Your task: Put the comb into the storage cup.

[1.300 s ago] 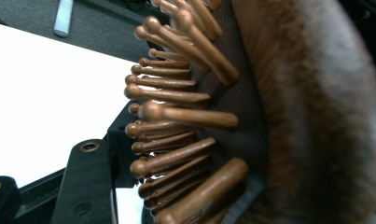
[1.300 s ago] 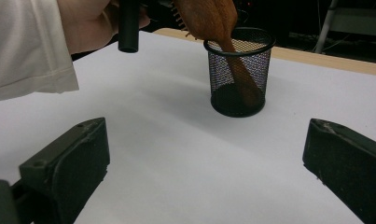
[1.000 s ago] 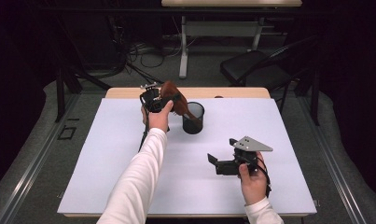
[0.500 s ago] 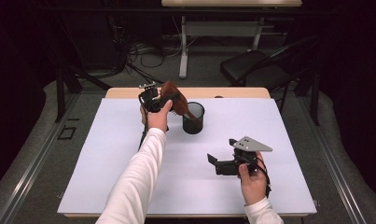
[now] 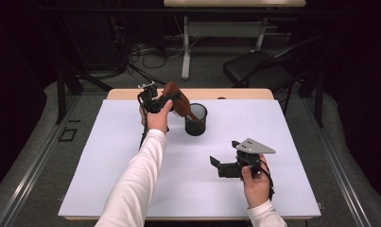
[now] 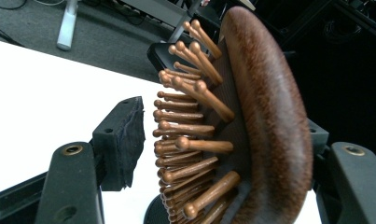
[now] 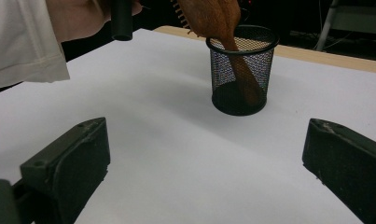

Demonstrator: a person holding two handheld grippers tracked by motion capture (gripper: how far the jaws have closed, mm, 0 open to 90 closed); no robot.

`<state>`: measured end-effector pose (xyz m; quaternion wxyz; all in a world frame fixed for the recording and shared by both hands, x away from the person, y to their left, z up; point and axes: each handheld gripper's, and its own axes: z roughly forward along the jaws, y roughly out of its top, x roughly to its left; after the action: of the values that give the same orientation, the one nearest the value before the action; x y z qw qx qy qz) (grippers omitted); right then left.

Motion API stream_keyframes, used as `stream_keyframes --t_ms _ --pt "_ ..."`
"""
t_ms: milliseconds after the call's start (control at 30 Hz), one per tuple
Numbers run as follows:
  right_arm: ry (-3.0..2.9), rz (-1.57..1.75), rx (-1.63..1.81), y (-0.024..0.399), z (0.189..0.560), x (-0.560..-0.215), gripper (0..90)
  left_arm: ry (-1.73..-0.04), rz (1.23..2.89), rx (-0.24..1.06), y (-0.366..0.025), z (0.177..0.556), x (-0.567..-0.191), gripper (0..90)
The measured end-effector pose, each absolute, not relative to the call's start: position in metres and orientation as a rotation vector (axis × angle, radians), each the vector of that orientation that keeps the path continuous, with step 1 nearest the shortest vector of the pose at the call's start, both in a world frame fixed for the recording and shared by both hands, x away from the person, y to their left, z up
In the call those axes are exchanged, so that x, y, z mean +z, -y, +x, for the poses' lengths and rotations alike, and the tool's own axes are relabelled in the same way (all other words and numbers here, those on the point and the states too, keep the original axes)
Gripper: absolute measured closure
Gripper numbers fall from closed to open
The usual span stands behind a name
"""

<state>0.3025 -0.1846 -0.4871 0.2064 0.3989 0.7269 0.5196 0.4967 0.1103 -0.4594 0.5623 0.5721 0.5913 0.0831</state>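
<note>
Standing handle-down in the black mesh cup (image 5: 196,119), just above the middle of the high view, the wooden hairbrush (image 5: 175,100) leaned toward the upper left, its oval head clear of the rim and lying between the jaws of the left gripper (image 5: 156,100). In the left gripper view the jaws had just been opening: the padded jaw at lower left stood apart from the peg tips, with pale surface showing in the gap, while the brush's smooth back lay close against the other jaw at the right edge, contact there being unclear. So the left gripper was partly open around the head rather than pinching it. The right gripper (image 5: 224,165) rested low on the white surface (image 5: 292,142) toward the lower right, jaws spread wide and empty, aimed at the cup. The brush looked rigid and fairly light, with polished wood likely to slip against hard jaws; the round-tipped pegs would give a little and offer poor purchase. A sounder hold would probably be across the two flat edges of the head, or on the neck just above the cup's rim. The cup seemed light and could tip if the leaning brush were pulled sideways.
</note>
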Motion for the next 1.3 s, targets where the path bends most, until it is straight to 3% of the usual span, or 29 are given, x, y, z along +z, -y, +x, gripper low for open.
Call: stream_keyframes --t_ms 1300 --pt "-2.047 1.102 1.43 0.18 0.302 -0.489 2.6 -1.334 1.276 0.26 -0.145 0.483 -0.432 33.6"
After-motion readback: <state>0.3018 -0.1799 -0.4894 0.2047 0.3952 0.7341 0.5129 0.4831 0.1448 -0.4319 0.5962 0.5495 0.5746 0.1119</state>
